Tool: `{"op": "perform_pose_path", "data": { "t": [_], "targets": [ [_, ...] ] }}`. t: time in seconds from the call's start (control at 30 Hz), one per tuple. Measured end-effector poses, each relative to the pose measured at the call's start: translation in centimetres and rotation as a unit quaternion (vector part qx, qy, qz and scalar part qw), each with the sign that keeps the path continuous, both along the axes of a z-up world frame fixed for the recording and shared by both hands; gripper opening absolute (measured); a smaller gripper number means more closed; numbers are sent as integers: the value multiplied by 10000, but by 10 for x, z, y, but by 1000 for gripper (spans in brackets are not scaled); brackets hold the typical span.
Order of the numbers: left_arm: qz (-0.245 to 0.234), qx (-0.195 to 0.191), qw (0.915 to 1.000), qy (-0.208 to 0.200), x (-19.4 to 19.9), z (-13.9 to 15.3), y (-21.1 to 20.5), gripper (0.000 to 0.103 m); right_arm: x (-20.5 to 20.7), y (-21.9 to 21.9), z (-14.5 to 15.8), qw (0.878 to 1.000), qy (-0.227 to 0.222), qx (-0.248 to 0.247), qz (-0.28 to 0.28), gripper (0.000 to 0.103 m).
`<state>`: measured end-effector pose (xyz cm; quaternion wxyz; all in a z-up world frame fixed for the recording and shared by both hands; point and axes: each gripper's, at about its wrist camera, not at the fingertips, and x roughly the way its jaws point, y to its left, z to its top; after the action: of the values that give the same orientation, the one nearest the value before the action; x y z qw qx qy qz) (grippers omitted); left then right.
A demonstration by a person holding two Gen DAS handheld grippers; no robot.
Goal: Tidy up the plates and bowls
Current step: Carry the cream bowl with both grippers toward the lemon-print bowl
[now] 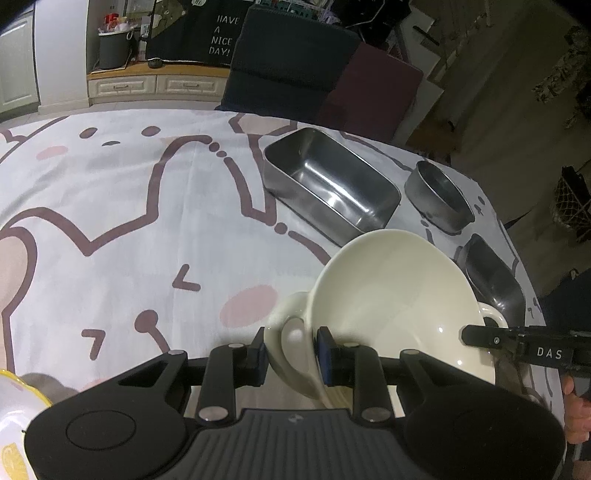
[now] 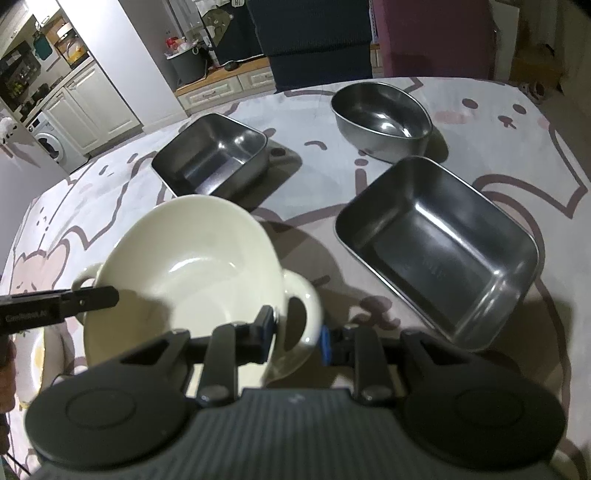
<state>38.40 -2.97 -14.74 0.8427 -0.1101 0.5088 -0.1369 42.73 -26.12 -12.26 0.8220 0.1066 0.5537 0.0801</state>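
My left claw (image 1: 291, 350) and right claw (image 2: 297, 334) each clamp a handle of the cream bowl (image 1: 388, 295), at 6 o'clock on the counter (image 1: 129, 221). Three steel dishes, including the far tray (image 1: 328, 184), sit unstacked, so most sorting remains.

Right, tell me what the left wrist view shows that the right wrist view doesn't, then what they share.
Only the left wrist view: the left tongs clamped on one handle of the cream bowl, and a "HAVE A NICE DAY!" sign.
Only the right wrist view: the right tongs on the bowl's other handle, and a washing machine.
Both: the cream bowl, the round steel bowl, two rectangular steel pans, and the cartoon tablecloth.
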Motion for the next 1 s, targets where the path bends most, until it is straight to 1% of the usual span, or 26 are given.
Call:
{"op": "perform_pose_path", "data": {
  "t": [0.13,0.23,0.4,0.6,0.8,1.0],
  "targets": [
    [-2,-34,10000,-13,-3,6,1,28,-2,0,3,10000,24,-41,12,30],
    [6,-66,9999,-154,-11,21,3,28,-4,1,12,10000,-58,-64,21,30],
    [80,-146,9990,-405,-35,52,16,26,-20,5,40,9993,-376,27,55,29],
    [149,-147,9976,-653,-73,85,37,26,-49,18,72,9977,-631,211,140,29],
    [292,-94,9970,-706,-109,99,59,26,-78,37,91,9957,-822,295,305,29],
    [399,-43,9970,-659,-139,102,79,26,-97,58,91,9950,-800,370,474,29]
  ]
}}
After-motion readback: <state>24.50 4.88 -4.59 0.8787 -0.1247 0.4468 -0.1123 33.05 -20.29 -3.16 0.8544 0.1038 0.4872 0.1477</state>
